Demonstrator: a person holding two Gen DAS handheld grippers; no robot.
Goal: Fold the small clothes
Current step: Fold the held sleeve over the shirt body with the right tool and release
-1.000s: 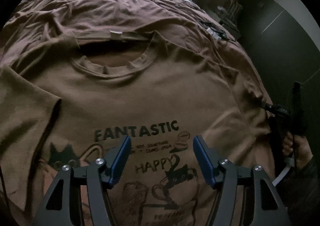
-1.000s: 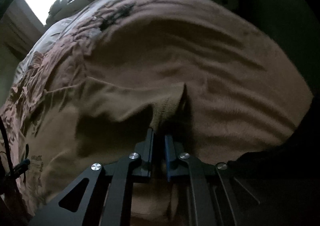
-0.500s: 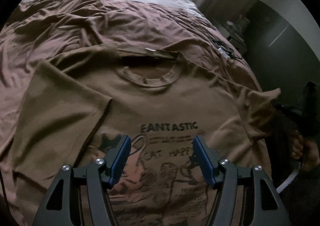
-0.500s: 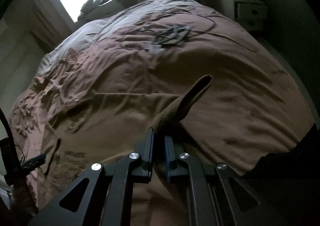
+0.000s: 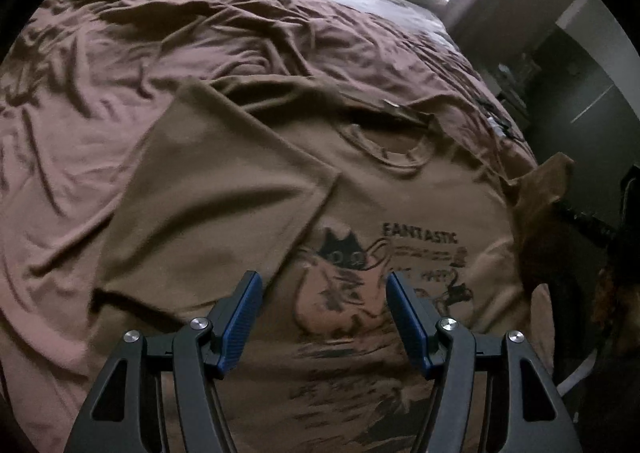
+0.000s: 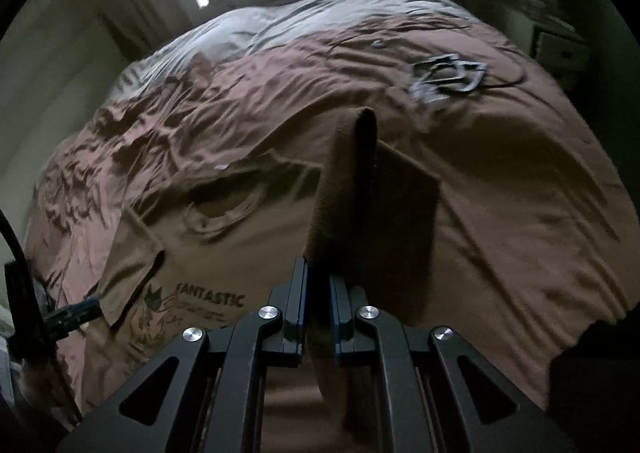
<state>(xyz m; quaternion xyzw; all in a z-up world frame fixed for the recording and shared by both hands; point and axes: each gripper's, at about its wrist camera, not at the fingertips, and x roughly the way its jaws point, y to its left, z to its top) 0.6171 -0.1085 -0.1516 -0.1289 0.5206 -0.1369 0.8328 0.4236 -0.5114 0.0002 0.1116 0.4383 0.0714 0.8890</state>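
While the left claw (image 5: 324, 317) gapes, the right claw (image 6: 319, 309) pinches the shirt sleeve (image 6: 344, 189).

Tan T-shirt (image 5: 400, 197) bears a black cat-and-lettering print (image 5: 384, 269) toward five o'clock. Brown, wrinkled bedsheet (image 5: 160, 53). Black grippers carry blue finger pads (image 5: 240, 317).

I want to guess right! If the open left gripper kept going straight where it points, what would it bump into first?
Probably the T-shirt: the left gripper points down at its printed cat picture, nothing between.

One T-shirt (image 5: 400, 189), one bed sheet (image 5: 160, 65), two tongs — left (image 5: 324, 317), right (image 6: 319, 305).
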